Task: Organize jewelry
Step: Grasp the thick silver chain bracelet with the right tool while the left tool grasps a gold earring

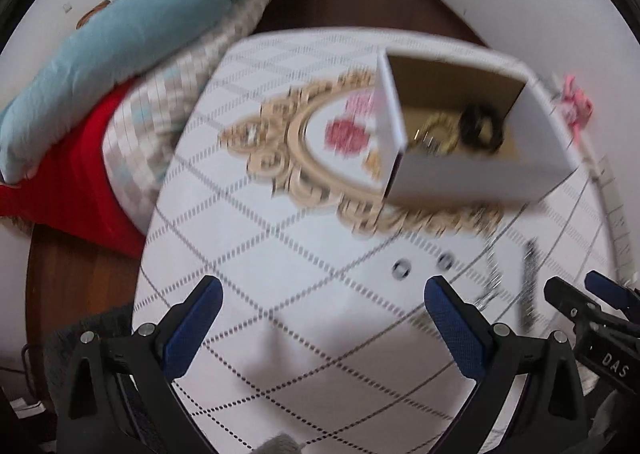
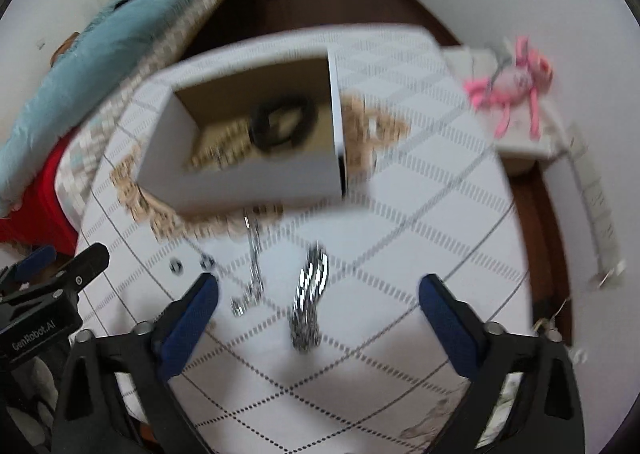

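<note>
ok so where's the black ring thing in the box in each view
Left wrist view: black ring lies right of centre in the upper half, inside the open white box, at its right end.
Right wrist view: black ring lies left of centre, upper half, in the same box, toward its right wall.
Shared landmark: the gold scroll pattern on the tablecloth under the box.

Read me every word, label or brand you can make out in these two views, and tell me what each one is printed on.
"DAS": on the black body of the right claw, at the left wrist view's right edge.
"GenRobot.AI": on the black body of the left claw, at the right wrist view's left edge.
Nothing readable on the white box or the tablecloth; both are blurred.
</note>
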Tool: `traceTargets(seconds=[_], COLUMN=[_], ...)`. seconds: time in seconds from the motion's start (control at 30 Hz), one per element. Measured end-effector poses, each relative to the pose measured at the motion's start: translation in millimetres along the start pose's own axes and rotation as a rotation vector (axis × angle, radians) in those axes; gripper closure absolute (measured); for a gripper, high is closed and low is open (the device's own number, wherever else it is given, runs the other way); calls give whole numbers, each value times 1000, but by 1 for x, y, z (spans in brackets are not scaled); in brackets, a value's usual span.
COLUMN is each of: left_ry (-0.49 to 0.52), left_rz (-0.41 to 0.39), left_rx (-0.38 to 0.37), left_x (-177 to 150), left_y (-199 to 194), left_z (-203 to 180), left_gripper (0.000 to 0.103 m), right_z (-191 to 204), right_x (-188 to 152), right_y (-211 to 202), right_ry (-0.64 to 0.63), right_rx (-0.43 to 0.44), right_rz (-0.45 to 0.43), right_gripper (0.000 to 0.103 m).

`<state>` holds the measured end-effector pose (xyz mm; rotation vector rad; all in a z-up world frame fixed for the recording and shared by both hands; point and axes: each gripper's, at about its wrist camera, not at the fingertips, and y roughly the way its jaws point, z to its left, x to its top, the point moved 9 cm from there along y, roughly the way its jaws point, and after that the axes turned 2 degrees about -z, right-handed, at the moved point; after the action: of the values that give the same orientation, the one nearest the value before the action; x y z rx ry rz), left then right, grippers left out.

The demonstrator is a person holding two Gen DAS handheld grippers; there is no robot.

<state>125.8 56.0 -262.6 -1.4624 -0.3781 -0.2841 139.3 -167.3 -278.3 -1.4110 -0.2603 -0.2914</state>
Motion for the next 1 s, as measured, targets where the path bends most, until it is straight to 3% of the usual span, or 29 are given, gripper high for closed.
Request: traceTargets(seconds=[0.13, 0.17, 0.37, 0.47, 0.8, 0.87, 1.0], left_ry=[-5, -6, 8, 20, 90, 109, 139], left_rz=[45, 49, 69, 64, 49, 51, 59], left_rx=[13, 15, 19, -1, -148, -177, -199], left_x=[-19, -21, -35, -39, -43, -45, -50], left_y=[16, 18, 23, 20, 7, 5, 5], left_z=[5, 6, 7, 1, -52, -66, -86], left_gripper=[0, 0, 0, 1, 3, 18, 26], right_z=[-2, -2, 11, 12, -16, -22, -29], right_x=[-29, -32, -33, -31, -35, -37, -37], right_y=[27, 30, 33, 34, 25, 25, 25], right_ry=[20, 22, -70, -100, 8, 22, 50], right_rx=[20, 14, -47, -89, -68, -67, -61], right_rz=[50, 54, 3, -17, -16, -15, -16], right_gripper=[32, 39, 57, 91, 93, 93, 93])
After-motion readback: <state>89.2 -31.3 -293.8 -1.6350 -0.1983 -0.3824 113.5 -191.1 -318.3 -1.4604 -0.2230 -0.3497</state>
